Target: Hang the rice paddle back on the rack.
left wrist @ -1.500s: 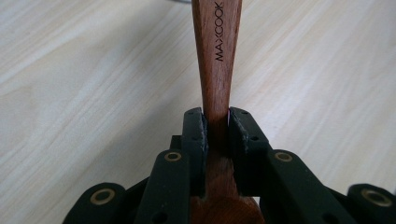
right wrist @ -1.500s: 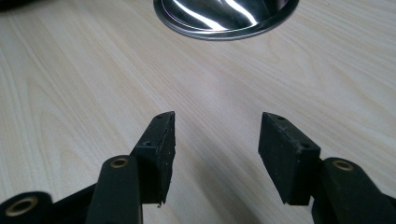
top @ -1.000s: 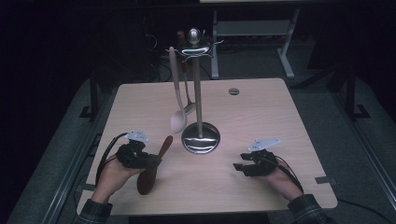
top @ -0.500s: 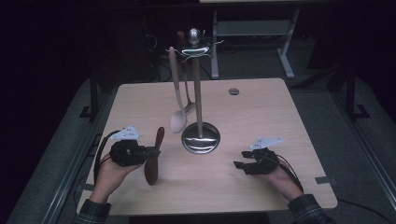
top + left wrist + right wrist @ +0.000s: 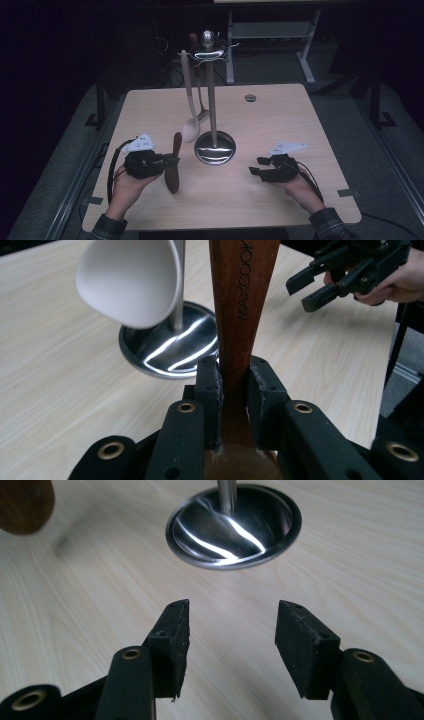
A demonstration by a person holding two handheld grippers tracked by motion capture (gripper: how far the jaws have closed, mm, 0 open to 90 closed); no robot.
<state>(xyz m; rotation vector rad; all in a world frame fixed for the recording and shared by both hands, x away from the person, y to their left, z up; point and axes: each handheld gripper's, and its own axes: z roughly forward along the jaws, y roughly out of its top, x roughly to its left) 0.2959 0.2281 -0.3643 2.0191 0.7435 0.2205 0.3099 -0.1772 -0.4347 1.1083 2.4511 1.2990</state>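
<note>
Left tool (image 5: 167, 161) grips a dark wooden spoon (image 5: 173, 165) beside the utensil stand (image 5: 214, 147).

1. A chrome utensil stand (image 5: 214, 145) occupies the middle of the wooden surface (image 5: 280, 115), its round base and upright pole blocking any straight path between the two hands.
2. A white ladle (image 5: 190, 127) hangs from the stand's left side, its bowl low and just beside the dark wooden spatula (image 5: 173, 167) clamped in the left gripper (image 5: 167, 161).
3. Bare surface lies ahead of the right gripper (image 5: 227, 635), whose fingers (image 5: 172, 630) stand apart.
4. The far right stretch of the surface, around a small round grommet (image 5: 250, 98), is open.
</note>
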